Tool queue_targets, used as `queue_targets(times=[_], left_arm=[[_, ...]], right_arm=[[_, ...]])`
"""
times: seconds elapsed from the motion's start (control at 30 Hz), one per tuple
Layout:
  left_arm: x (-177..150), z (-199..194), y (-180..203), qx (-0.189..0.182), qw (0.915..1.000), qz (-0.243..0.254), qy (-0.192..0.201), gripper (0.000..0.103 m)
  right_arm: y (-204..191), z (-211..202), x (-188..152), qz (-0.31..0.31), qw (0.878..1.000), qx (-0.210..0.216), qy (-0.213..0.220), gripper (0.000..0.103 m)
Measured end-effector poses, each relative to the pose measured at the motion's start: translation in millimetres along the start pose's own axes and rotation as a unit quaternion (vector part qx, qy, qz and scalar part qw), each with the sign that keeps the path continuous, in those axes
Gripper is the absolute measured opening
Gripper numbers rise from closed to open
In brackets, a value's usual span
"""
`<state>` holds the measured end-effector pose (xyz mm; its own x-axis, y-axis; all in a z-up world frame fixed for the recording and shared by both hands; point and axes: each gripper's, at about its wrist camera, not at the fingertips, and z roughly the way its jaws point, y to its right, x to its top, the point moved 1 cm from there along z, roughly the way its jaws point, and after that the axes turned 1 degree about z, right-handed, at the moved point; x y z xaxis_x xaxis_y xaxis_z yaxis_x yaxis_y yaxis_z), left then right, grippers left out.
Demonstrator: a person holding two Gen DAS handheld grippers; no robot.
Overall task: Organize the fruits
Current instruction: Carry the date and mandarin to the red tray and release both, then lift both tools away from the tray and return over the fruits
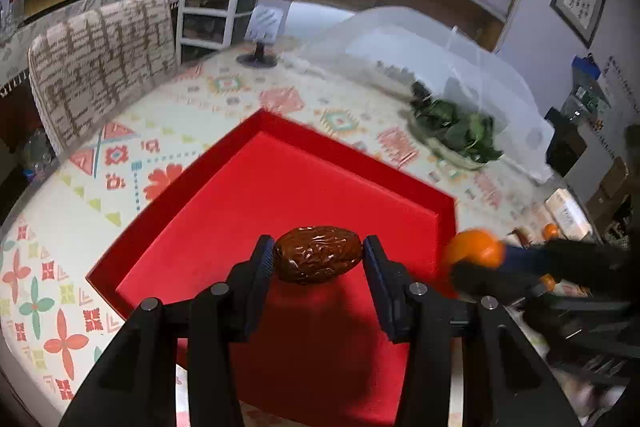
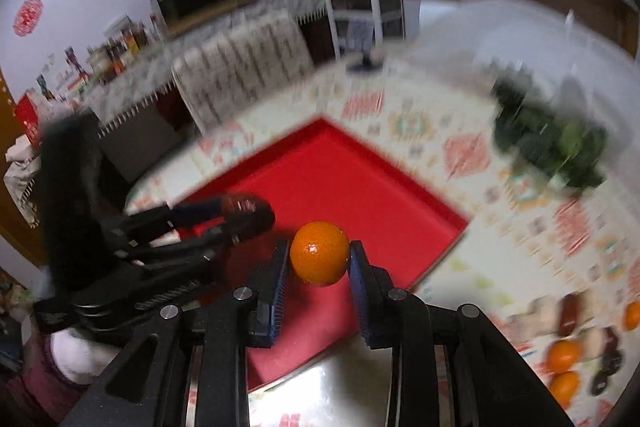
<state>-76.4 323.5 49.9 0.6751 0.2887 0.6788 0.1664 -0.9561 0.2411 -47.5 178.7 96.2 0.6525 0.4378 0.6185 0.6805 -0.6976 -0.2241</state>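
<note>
Patterned counter (image 1: 224,95) under a red tray (image 1: 248,187). Above the tray, left hand-held gripper (image 1: 318,257) pinching a wrinkled brown date (image 1: 318,254); right hand-held gripper (image 2: 319,255) clamped on an orange (image 2: 319,253). Only from the right wrist: loose oranges (image 2: 564,355) and dark dates (image 2: 568,313), blurred, on the counter beside the tray.
</note>
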Motion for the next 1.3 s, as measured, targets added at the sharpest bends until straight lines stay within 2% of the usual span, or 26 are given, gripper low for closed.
queue_targets(times=[0.13,0.23,0.3,0.33,0.37,0.43,0.57,0.63,0.7,0.73,0.77,0.83,0.87,0.9,0.97,1.03,1.1,1.13,1.17,1.23,1.3], left_arm=[[-4,13,-15,0.007,0.9996,-0.022,-0.015,0.044],[-4,18,-25,0.005,0.9989,-0.041,-0.024,0.044],[-4,19,-27,0.001,0.9984,-0.051,-0.025,0.045],[-4,18,-27,-0.001,0.9981,-0.055,-0.026,0.045],[-4,18,-26,-0.004,0.9979,-0.058,-0.026,0.047],[-4,17,-23,-0.008,0.9977,-0.063,-0.024,0.048],[-2,7,-10,-0.026,0.9976,-0.063,-0.014,0.048],[-1,-1,1,-0.038,0.9977,-0.057,-0.004,0.048],[1,-11,16,-0.051,0.9975,-0.048,0.007,0.048],[2,-15,23,-0.058,0.9973,-0.044,0.012,0.048],[3,-20,31,-0.067,0.9968,-0.040,0.018,0.048],[7,-31,53,-0.091,0.9949,-0.029,0.033,0.048],[9,-36,63,-0.103,0.9936,-0.025,0.039,0.048],[9,-40,72,-0.115,0.9922,-0.022,0.043,0.048],[14,-49,98,-0.145,0.9880,-0.010,0.053,0.048],[19,-58,124,-0.171,0.9833,0.006,0.061,0.048],[24,-66,146,-0.192,0.9787,0.025,0.069,0.048],[26,-73,162,-0.206,0.9752,0.037,0.072,0.048],[28,-77,172,-0.217,0.9725,0.042,0.072,0.048],[33,-86,193,-0.237,0.9674,0.053,0.072,0.048],[36,-98,211,-0.241,0.9639,0.069,0.089,0.048]], right_arm=[[-1,39,-7,0.001,0.999,-0.003,-0.032,0.032],[-1,51,-8,-0.002,0.999,-0.004,-0.038,0.033],[-2,53,-8,-0.003,0.999,-0.008,-0.038,0.041],[-2,52,-8,0.000,0.999,-0.007,-0.037,0.052],[0,50,-8,0.005,0.999,-0.007,-0.031,0.062],[4,43,-7,0.016,1.000,-0.004,-0.017,0.069],[14,14,-7,0.034,0.999,-0.018,0.010,0.069],[26,-10,-14,0.069,0.997,0.002,0.036,0.069],[51,-41,-33,0.157,0.984,0.064,0.057,0.069],[63,-52,-43,0.200,0.973,0.097,0.064,0.069],[82,-66,-61,0.271,0.948,0.152,0.070,0.069],[109,-85,-91,0.359,0.904,0.224,0.056,0.069],[119,-94,-101,0.378,0.895,0.232,0.054,0.069],[131,-108,-111,0.391,0.891,0.224,0.058,0.069],[155,-143,-127,0.399,0.896,0.182,0.077,0.070],[190,-200,-143,0.400,0.904,0.087,0.122,0.070],[214,-256,-155,0.397,0.902,0.005,0.167,0.070],[224,-282,-162,0.399,0.897,-0.029,0.186,0.070],[239,-319,-173,0.407,0.885,-0.071,0.213,0.070],[254,-367,-185,0.419,0.868,-0.109,0.241,0.070],[260,-421,-196,0.428,0.848,-0.148,0.277,0.070]])
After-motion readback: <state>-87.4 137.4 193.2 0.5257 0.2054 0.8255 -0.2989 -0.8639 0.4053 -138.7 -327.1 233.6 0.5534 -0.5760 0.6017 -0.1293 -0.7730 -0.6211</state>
